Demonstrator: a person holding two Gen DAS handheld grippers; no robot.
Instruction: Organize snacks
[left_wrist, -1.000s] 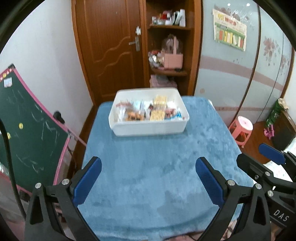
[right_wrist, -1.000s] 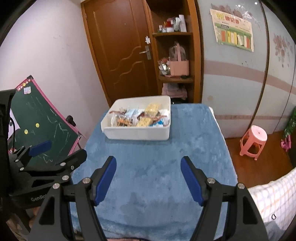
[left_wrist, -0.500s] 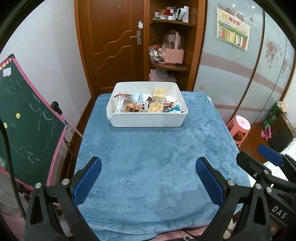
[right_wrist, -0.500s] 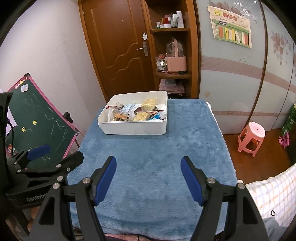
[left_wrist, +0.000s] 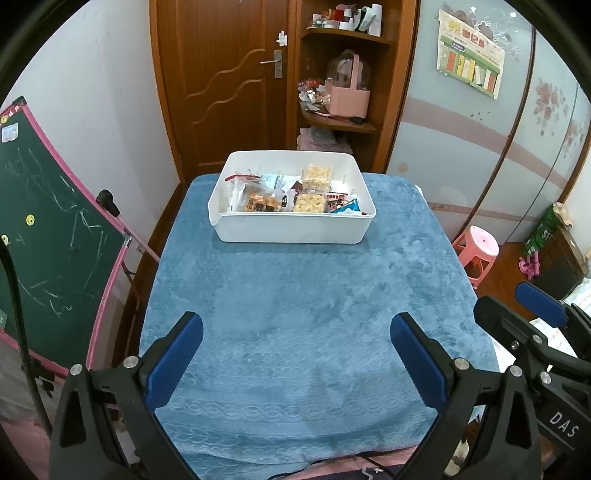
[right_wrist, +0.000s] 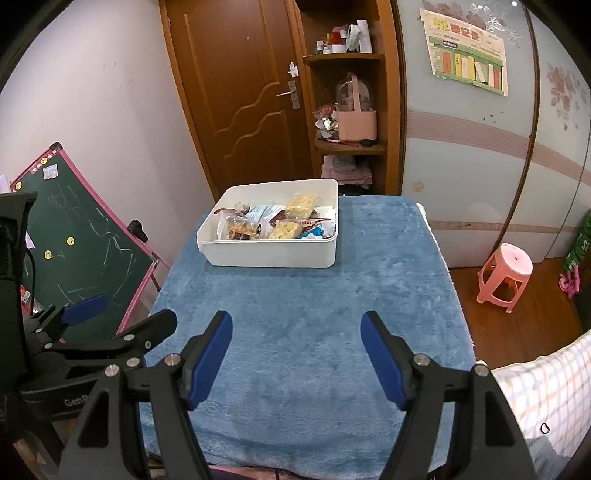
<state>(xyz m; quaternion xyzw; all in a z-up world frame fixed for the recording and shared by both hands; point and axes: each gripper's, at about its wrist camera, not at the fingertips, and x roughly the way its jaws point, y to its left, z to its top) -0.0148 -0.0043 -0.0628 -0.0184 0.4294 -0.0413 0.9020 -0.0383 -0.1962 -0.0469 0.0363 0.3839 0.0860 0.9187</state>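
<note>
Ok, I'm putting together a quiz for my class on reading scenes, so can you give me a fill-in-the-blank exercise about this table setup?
1. The snacks lie inside a ____ bin.
2. The bin stands on a cloth coloured ____.
3. The left gripper and the right gripper both hold ____.
4. Beside the table, on the wooden floor, stands a pink ____.

Missing words: white; blue; nothing; stool
</note>
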